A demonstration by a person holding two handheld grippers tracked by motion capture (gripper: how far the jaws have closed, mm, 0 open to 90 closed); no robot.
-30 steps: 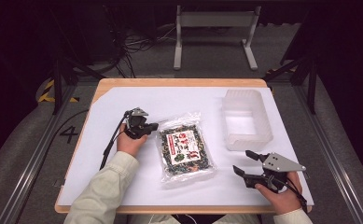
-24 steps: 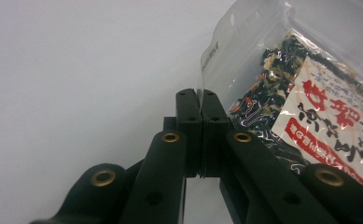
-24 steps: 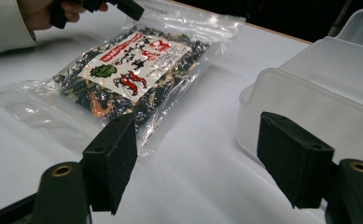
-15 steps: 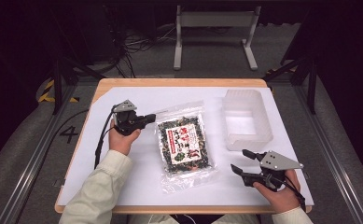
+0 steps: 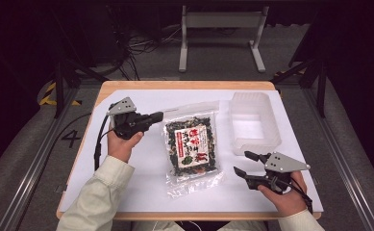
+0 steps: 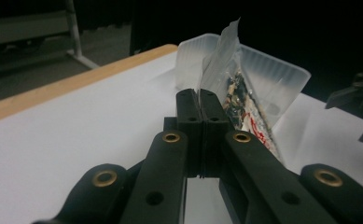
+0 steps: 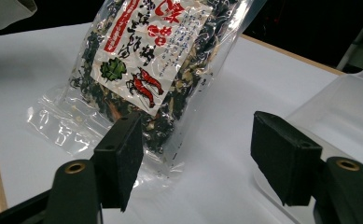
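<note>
**Bag edge pinched and lifting**

Your left gripper [image 5: 156, 116] is clenched on the left edge of the clear plastic bag of dried seaweed with a red-and-white label [image 5: 192, 147]. Against a second ago that side has come up off the white table cover [image 5: 146, 192], so the pickup is underway. Your right gripper [image 5: 244, 163], near the bag's lower right corner, has just been closing but grips nothing. Count: one bag, one translucent plastic tub [image 5: 253, 122], two grippers.
</note>
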